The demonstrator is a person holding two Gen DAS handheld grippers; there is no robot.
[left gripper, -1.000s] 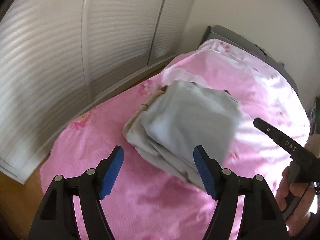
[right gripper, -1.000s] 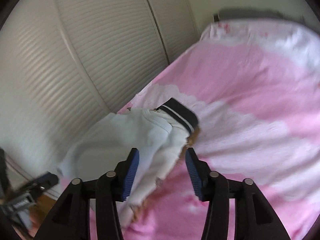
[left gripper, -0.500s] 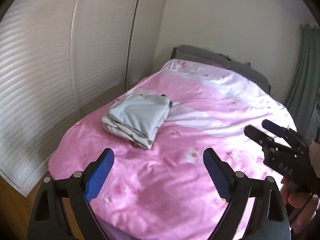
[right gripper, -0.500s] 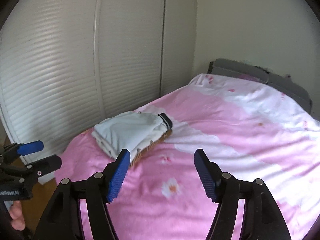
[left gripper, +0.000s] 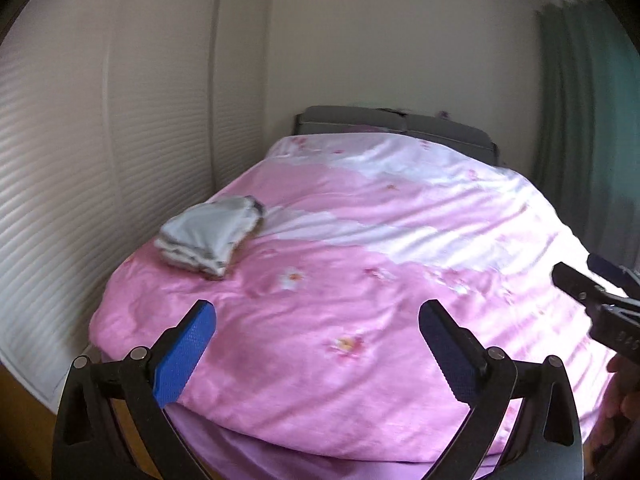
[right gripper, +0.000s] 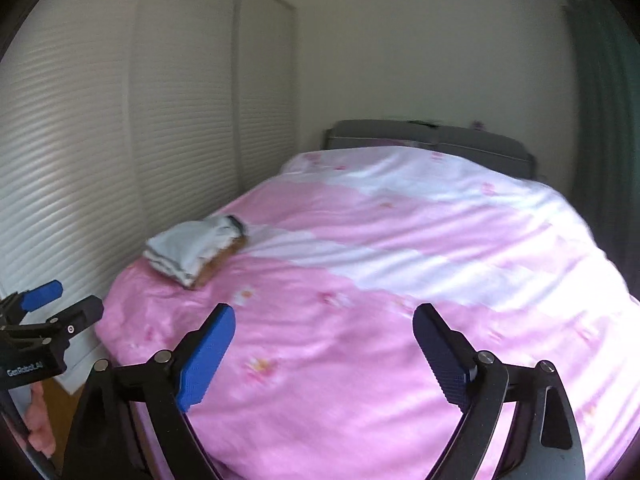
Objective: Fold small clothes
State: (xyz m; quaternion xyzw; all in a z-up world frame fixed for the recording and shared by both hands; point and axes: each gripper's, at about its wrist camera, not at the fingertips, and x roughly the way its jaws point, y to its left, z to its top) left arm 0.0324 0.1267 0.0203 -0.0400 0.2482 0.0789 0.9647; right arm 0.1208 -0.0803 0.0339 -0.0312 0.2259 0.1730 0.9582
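Note:
A folded pile of pale grey-white clothes (left gripper: 208, 236) lies on the left side of the pink bed cover (left gripper: 360, 300), near the foot corner; it also shows in the right wrist view (right gripper: 196, 248) with a brown edge underneath. My left gripper (left gripper: 316, 320) is open and empty, held back from the foot of the bed, well away from the pile. My right gripper (right gripper: 324, 328) is open and empty too, also back from the bed. Each gripper shows at the edge of the other's view, the right (left gripper: 600, 292) and the left (right gripper: 48, 312).
Slatted white wardrobe doors (left gripper: 60, 200) run along the left of the bed. A grey headboard (left gripper: 392, 124) stands at the far end and a green curtain (left gripper: 580, 100) hangs at the right. Wooden floor (left gripper: 24, 420) shows at lower left.
Both grippers have pulled back and up from the folded pile, which stays on the bed. Both jaws have opened wider. The whole bed has come into view.

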